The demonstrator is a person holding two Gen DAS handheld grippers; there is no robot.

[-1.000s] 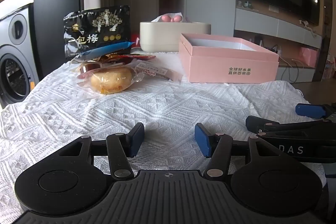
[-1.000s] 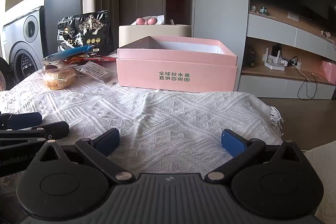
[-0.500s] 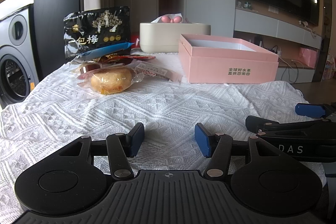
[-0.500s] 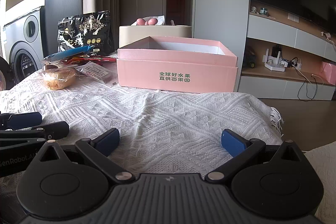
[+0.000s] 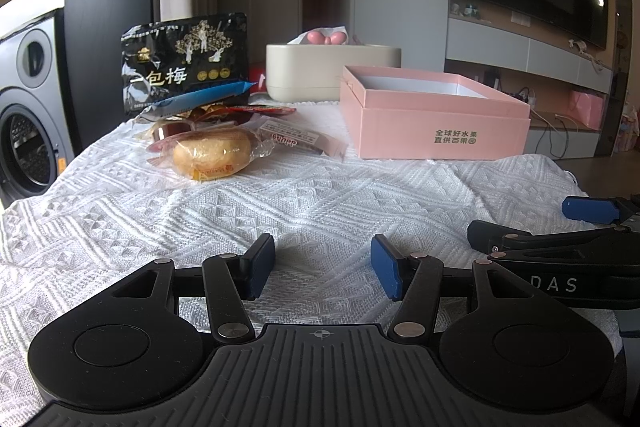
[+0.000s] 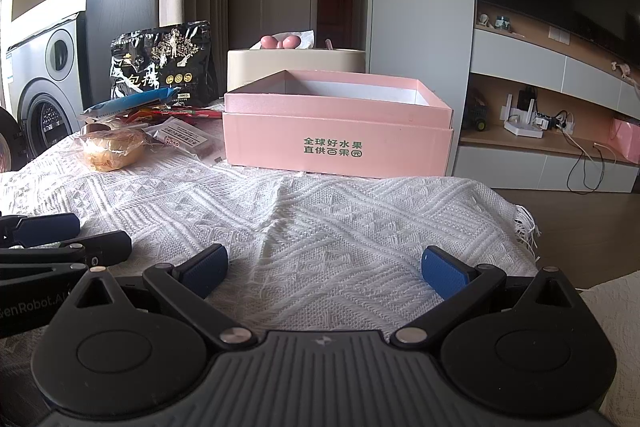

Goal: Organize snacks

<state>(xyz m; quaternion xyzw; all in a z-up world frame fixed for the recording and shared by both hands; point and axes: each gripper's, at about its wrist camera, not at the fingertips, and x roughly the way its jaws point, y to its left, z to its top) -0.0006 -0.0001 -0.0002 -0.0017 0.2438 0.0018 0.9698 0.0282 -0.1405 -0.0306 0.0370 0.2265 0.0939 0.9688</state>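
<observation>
Both grippers hover low over the white cloth [image 5: 320, 203]: left gripper [image 5: 323, 271] partly spread, right gripper [image 6: 324, 269] spread wide, both empty. Left of the open pink box [image 6: 338, 131] lies the snack pile: wrapped bun [image 5: 212, 154], black pouch [image 5: 186, 71].

box [image 6: 338, 135]: open-topped, sits on the table [image 6: 320, 219], right of the snack heap
bun [image 5: 212, 155]: front of the heap, nearest the tongs side
flat packet [image 5: 300, 139]: between bun and box
tall bag [image 5: 184, 67]: stands upright behind the heap
tissue holder [image 5: 332, 71]: behind the box, right of the bag
left tongs [image 5: 323, 273]: over the near table edge, left of right tongs [image 6: 324, 273]
</observation>
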